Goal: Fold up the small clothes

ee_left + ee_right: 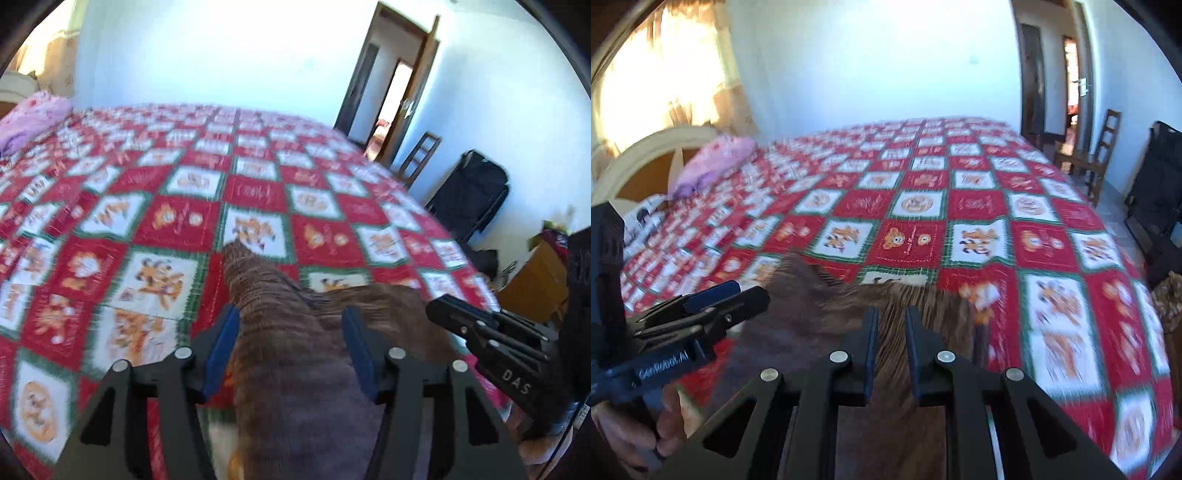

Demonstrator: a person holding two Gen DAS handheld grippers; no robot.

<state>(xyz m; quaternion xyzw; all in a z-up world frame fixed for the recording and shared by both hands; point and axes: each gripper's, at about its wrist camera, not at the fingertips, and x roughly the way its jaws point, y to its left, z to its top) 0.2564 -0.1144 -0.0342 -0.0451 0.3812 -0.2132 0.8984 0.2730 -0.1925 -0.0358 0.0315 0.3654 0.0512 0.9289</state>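
Chair [1099, 155] and black suitcase [472, 192] stand beside the quilted bed [184, 206].

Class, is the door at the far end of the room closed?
No: the left wrist view shows the door swung open, with a lit room beyond it.

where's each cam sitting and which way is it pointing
Left wrist: on the left gripper, looking down along its blue-padded fingers over the brown striped knit garment and red-and-white checked bedspread; right gripper at right.
Right wrist: on the right gripper, facing likewise; left gripper and a hand at left.
Shared: garment, bedspread, pink pillow, wooden chair.
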